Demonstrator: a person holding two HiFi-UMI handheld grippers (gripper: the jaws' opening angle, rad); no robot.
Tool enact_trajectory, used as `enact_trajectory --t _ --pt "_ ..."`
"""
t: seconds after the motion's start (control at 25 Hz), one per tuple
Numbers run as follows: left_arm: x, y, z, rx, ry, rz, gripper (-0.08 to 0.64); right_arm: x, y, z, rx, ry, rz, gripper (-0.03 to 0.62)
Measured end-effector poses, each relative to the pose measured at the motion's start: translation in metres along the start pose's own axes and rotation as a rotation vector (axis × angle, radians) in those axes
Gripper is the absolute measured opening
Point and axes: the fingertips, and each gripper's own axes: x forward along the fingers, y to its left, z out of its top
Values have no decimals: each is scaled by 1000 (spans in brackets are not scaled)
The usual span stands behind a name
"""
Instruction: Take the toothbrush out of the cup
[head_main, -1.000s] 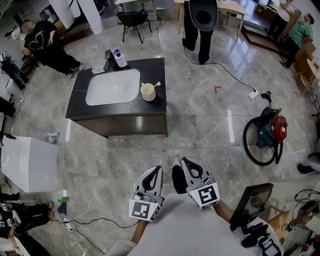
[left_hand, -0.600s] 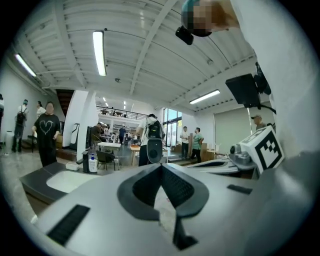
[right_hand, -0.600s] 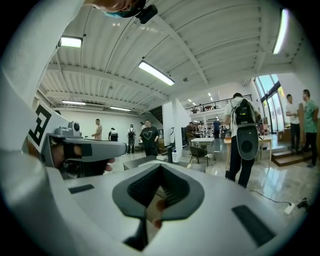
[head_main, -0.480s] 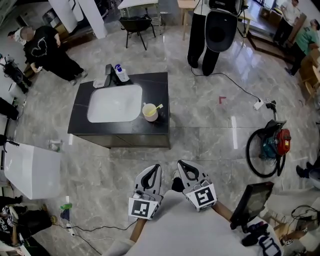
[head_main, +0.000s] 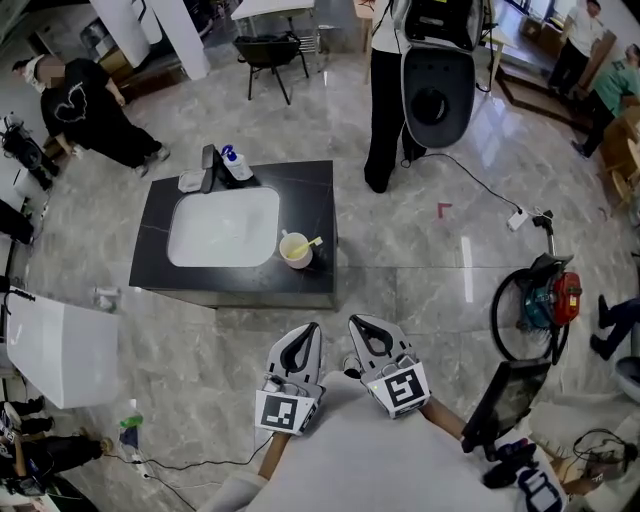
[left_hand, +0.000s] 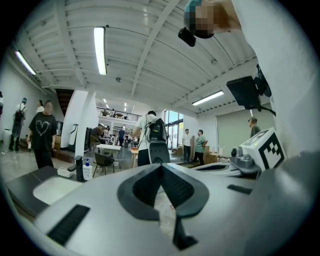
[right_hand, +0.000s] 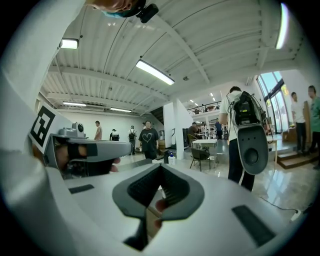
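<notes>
A pale yellow cup (head_main: 294, 250) stands on the black counter (head_main: 310, 190), just right of the white sink (head_main: 224, 226). A yellow toothbrush (head_main: 312, 242) leans out of the cup to the right. My left gripper (head_main: 311, 329) and right gripper (head_main: 355, 322) hang side by side over the floor, in front of the counter and well short of it. Both are shut with nothing between the jaws. In the left gripper view the left gripper (left_hand: 161, 165) points past the sink (left_hand: 49, 188); the cup is hidden there. The right gripper (right_hand: 161, 168) shows shut jaws too.
A faucet and soap bottle (head_main: 232, 163) stand at the counter's back left. A person with a large backpack (head_main: 432, 90) stands beyond the counter's right corner. A bicycle wheel (head_main: 528, 292) and a floor cable (head_main: 480, 178) lie to the right, a white box (head_main: 55, 340) to the left.
The counter with the cup has drawn nearer to both grippers as I walk toward it. The person with the backpack has stepped closer to the counter's far right corner.
</notes>
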Motion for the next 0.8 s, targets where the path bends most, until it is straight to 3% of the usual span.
enact_trajectory --t 0.28,0.6,0.72,0.8 --pt "10 21 1 -13 7 51 4 26 -7 2 -9 7 39 5" --pt "9 36 5 -33 -6 53 3 41 -1 2 18 37 39 5" --pt "7 43 14 -69 -20 58 3 49 3 9 -24 12 38 5" --pt "3 50 16 -42 -7 55 3 53 6 15 -24 4 33 5"
